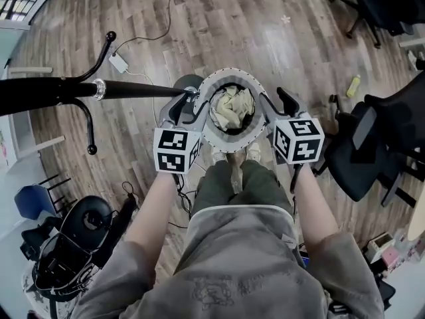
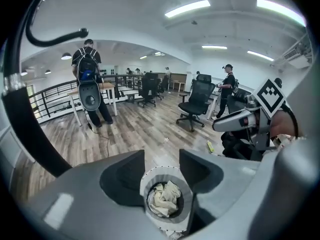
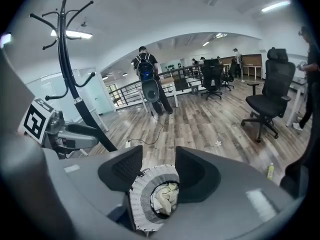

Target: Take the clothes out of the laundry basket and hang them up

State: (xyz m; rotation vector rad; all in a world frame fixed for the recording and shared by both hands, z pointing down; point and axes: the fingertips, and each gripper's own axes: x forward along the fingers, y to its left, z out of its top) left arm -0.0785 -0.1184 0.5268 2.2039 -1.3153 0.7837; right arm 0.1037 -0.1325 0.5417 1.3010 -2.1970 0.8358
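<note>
Wood floor lies under a round basket (image 1: 219, 140) with pale clothes (image 1: 232, 108) bunched inside. The left gripper (image 1: 184, 106) and right gripper (image 1: 279, 104) hang above it, jaws wide apart, holding nothing. A shallow grab might slip off the cloth or tip the basket.

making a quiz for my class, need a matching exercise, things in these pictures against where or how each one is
1 clothes
2 coat rack
3 bottle
4 left gripper

A yellow, on the floor at the head view's right
B inside the laundry basket
C black, at the head view's left
D jaws apart, nothing held

Pairs: 1-B, 2-C, 3-A, 4-D
</note>
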